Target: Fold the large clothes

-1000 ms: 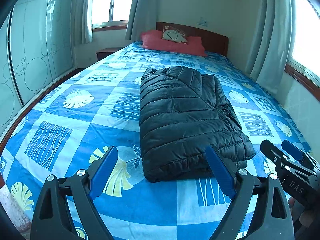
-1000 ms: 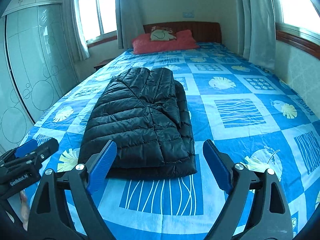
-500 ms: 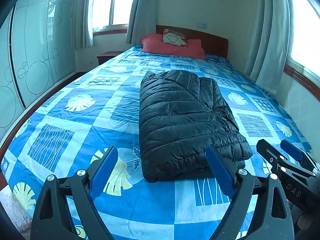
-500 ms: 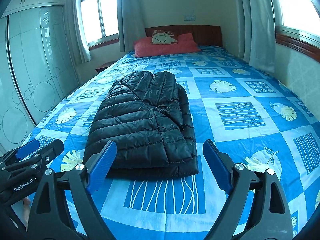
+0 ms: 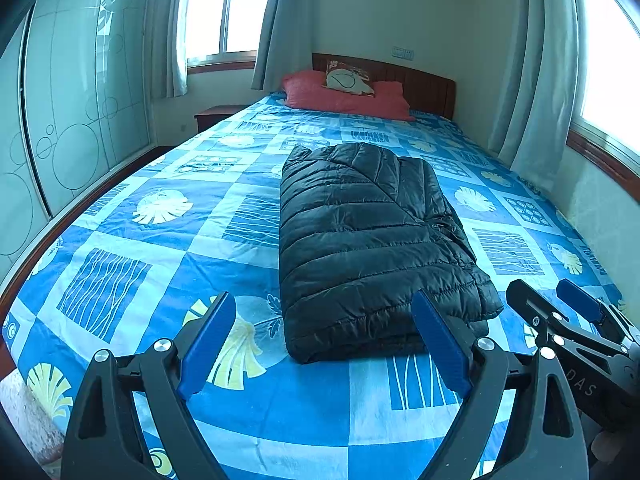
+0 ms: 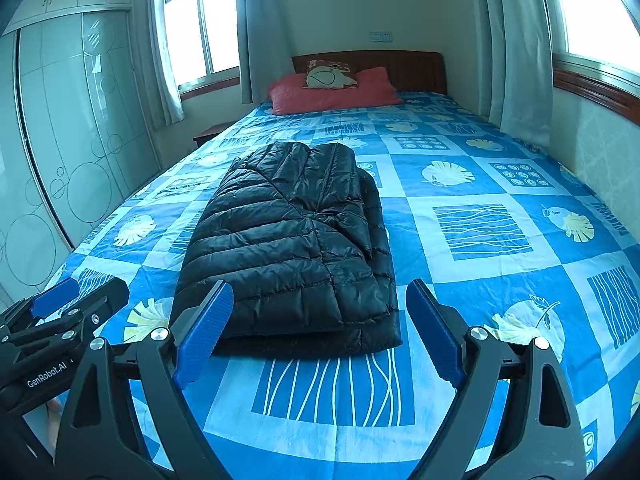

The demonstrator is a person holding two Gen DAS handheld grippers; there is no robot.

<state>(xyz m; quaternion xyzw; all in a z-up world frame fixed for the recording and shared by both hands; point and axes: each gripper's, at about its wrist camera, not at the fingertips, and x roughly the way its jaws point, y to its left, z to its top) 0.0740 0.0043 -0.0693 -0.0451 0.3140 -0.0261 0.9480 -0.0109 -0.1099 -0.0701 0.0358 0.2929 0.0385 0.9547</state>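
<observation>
Both sets of blue fingers stand spread wide and hold nothing — the left gripper [image 5: 322, 344] and the right gripper [image 6: 320, 330] have drawn back and risen slightly over the last second, hovering short of the black puffer jacket [image 5: 368, 240]. It lies folded into a compact rectangle mid-bed [image 5: 120, 240], untouched, so the fold looks finished. Readable writing: "GenRobot.AI" on the left gripper, "DAS" on the right.
</observation>
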